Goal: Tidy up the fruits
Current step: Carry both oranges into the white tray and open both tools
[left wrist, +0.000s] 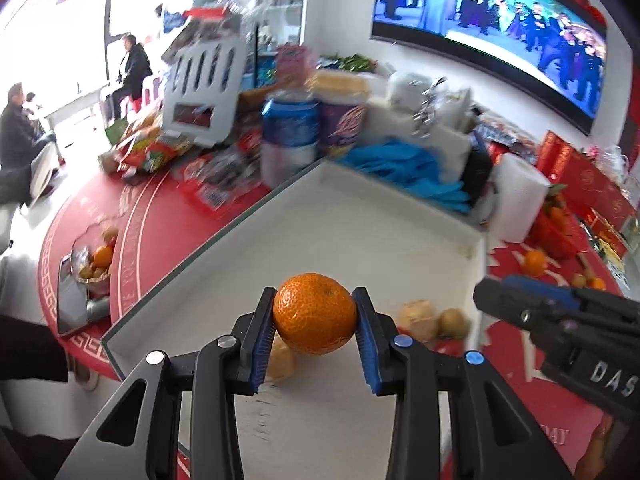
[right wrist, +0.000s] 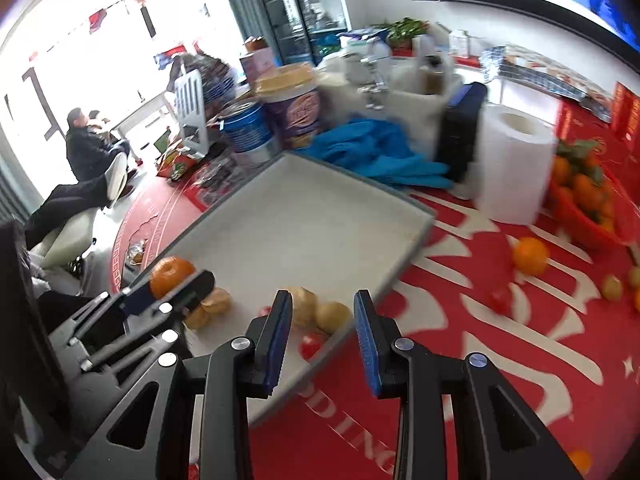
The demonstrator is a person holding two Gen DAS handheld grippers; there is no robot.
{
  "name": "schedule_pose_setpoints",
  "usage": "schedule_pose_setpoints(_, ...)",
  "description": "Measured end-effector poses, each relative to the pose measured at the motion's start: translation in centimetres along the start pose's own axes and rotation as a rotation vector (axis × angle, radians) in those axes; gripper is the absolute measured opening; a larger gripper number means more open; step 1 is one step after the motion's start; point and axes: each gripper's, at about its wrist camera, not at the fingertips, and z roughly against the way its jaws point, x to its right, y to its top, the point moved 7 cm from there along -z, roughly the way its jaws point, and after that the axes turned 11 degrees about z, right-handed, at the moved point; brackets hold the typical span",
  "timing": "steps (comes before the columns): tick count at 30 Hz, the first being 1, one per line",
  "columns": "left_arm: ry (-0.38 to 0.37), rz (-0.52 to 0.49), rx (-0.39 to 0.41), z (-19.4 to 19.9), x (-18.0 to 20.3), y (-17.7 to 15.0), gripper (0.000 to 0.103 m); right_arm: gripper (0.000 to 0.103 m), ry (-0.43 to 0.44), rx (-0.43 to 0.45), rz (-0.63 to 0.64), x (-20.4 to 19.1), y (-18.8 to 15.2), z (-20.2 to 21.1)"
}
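Red printed tablecloth spreads under a shallow white rectangular tray [right wrist: 416, 216], with clutter behind. Over the tray, the left gripper [left wrist: 315, 314] is clamped across the middle of a round orange mandarin [left wrist: 315, 313], light, with soft dimpled peel (likely to bruise if squeezed hard), so a gentle hold at its widest girth suits it. The right gripper [right wrist: 323, 334] is empty, jaws apart, above the tray's edge near pale yellowish fruits [right wrist: 332, 315]

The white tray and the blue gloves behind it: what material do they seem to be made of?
White tray: probably plastic, though coated metal is possible; smooth matte surface, thin raised rim, uniform colour. Blue gloves: probably rubber or similar; they lie limp and folded with a slight sheen.
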Motion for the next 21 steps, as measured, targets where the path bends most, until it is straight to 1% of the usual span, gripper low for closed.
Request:
schedule_pose_setpoints(4,0.026,0.016,-0.022,-1.3,-1.0,-0.5,0.041,0.034,0.009,-0.021,0.021,-0.9,0.7,-1.5)
schedule_pose_setpoints(5,0.03,0.019,-0.02,-1.4,-1.1,-0.6,0.044,0.034,0.014,-0.027,0.025,-1.1,0.7,-2.0)
schedule_pose_setpoints(6,0.033,0.02,-0.018,-1.5,-1.2,-0.7,0.057,0.034,0.02,-0.033,0.028,-1.3,0.8,-2.4)
schedule_pose_setpoints(7,0.038,0.024,-0.014,-1.5,-1.3,-0.7,0.065,0.034,0.026,-0.037,0.029,-1.3,0.8,-2.7)
schedule_pose_setpoints(8,0.044,0.03,-0.005,-1.4,-1.5,-0.7,0.08,0.035,0.036,-0.049,0.029,-1.3,0.8,-3.1)
schedule_pose_setpoints(9,0.046,0.038,0.013,-1.1,-1.6,-0.5,0.082,0.036,0.042,-0.057,0.023,-1.3,0.7,-3.2)
schedule_pose_setpoints(10,0.043,0.042,0.033,-0.8,-1.7,-0.4,0.082,0.042,0.044,-0.061,0.018,-1.2,0.7,-3.3)
schedule_pose_setpoints(11,0.043,0.041,0.038,-0.6,-1.7,-0.2,0.082,0.067,0.043,-0.052,0.013,-1.1,0.8,-3.1)
schedule_pose_setpoints(12,0.045,0.039,0.039,-0.5,-1.6,-0.1,0.082,0.091,0.037,-0.031,0.007,-1.0,1.0,-2.7)
schedule_pose_setpoints(13,0.045,0.035,0.04,-0.3,-1.5,0.0,0.082,0.096,0.031,-0.013,0.001,-0.8,1.2,-2.3)
schedule_pose_setpoints(14,0.044,0.031,0.043,-0.2,-1.4,0.1,0.083,0.098,0.028,0.003,-0.002,-0.7,1.3,-1.7)
schedule_pose_setpoints(16,0.041,0.016,0.053,0.5,-0.8,0.2,0.083,0.098,0.018,0.039,-0.019,0.0,1.6,-0.1)
schedule_pose_setpoints(18,0.015,-0.013,0.063,1.3,0.4,0.0,0.083,0.1,-0.019,0.07,-0.05,1.5,1.3,1.6)
schedule_pose_setpoints(19,-0.01,-0.04,0.071,2.0,1.6,-0.3,0.083,0.103,-0.05,0.087,-0.07,2.7,0.9,2.6)
schedule_pose_setpoints(21,-0.058,-0.1,0.073,2.9,3.9,-1.1,0.083,0.102,-0.127,0.098,-0.145,5.7,-1.0,4.5)
